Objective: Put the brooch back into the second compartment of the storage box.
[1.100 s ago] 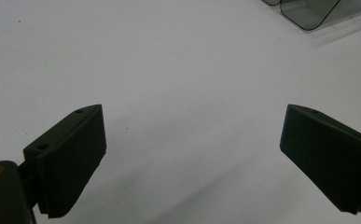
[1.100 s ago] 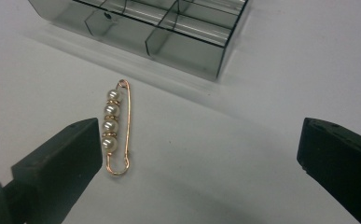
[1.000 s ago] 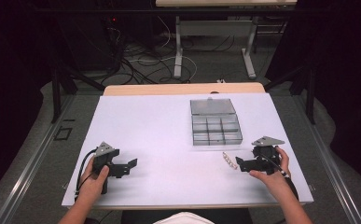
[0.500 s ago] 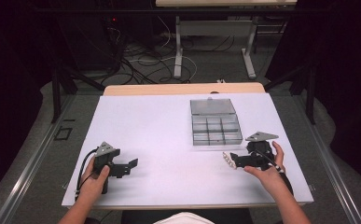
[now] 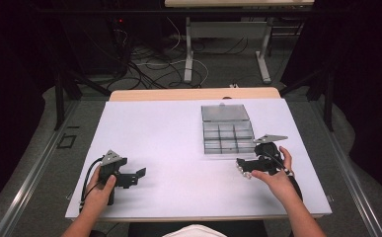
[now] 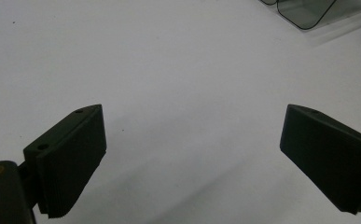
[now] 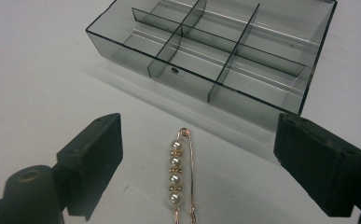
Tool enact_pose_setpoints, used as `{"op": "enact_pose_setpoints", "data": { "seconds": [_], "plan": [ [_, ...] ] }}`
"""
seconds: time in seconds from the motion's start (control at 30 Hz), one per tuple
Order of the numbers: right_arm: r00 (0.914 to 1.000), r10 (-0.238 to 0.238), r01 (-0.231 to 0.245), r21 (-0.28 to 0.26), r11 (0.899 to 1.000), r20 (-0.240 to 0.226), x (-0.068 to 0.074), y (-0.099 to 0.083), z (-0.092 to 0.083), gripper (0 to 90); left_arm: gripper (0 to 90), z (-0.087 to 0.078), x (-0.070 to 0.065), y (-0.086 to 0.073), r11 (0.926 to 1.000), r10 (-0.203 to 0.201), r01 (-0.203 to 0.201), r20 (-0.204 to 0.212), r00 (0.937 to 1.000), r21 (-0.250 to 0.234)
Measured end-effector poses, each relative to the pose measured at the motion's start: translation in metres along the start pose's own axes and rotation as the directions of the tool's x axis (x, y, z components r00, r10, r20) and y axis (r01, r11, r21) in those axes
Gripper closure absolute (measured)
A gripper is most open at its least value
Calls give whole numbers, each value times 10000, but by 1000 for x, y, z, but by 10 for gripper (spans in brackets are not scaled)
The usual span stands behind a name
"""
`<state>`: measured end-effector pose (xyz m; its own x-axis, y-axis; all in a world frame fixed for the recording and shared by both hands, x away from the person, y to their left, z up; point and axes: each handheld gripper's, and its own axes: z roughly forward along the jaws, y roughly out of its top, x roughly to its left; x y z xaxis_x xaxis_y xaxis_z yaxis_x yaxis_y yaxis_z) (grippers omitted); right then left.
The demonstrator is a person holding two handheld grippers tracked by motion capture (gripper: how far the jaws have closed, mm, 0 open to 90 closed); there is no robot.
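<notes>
- The right gripper (image 7: 197,154) has just been closing its jaws a little, though they stand wide and released, pads clear of anything
- Between those jaws, lying flat on the white table (image 7: 38,70), is a pearl pin (image 7: 180,175): a thin gold clasp with four pearls in a row, touching neither pad
- Compared with a second ago, the right hand (image 5: 277,180) has edged up the table toward the box, so the pin now sits squarely in the gap; to me that reads as lining up for a pinch, not yet a grasp
- Just beyond the jaw tips stands the smoky divided organiser box (image 7: 225,51), lid open, compartments apparently empty, the likely place for the pin
- Well off to the far side, the left gripper (image 5: 134,176) rests on the table where it was, jaws apart with nothing between them; a corner of the box lid (image 6: 308,11) shows far ahead of it
</notes>
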<state>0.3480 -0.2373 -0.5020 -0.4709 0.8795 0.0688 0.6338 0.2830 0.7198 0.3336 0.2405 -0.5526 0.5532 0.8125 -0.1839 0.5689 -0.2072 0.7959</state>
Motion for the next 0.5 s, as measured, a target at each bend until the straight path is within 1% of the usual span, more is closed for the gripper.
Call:
{"op": "enact_pose_setpoints", "data": {
  "seconds": [0.13, 0.17, 0.3, 0.4, 0.43, 0.47, 0.5],
  "plan": [
    [10000, -16, 17, 77, 10000, -13, 1, 3, 2, 168, 71, 0, 0, 0, 10000, -2, 2, -19, 10000, -25],
    [9999, 97, -96, 187, 9998, -67, 2, 4, 4, 173, 71, 0, 0, 0, 10000, 2, -2, -25, 10000, -43],
    [9999, 105, -103, 353, 9993, -67, 3, 5, 7, 191, 71, 0, 0, 0, 10000, 6, -7, -19, 10000, -49],
    [9998, 199, -195, 462, 9987, -79, 5, 8, 11, 208, 71, 0, 0, 0, 10000, -3, 3, -14, 10000, -36],
    [9995, 298, -291, 567, 9980, -110, 6, 9, 12, 220, 72, 0, 0, 0, 10000, -2, 2, -10, 10000, -30],
    [9999, 119, -115, 580, 9983, -60, 6, 9, 14, 222, 72, 1, 0, 0, 10000, -6, 6, -8, 10000, -32],
    [9999, 119, -115, 580, 9983, -60, 6, 9, 14, 222, 72, 1, 0, 0, 10000, 7, -7, -6, 10000, -39]
  ]
}}
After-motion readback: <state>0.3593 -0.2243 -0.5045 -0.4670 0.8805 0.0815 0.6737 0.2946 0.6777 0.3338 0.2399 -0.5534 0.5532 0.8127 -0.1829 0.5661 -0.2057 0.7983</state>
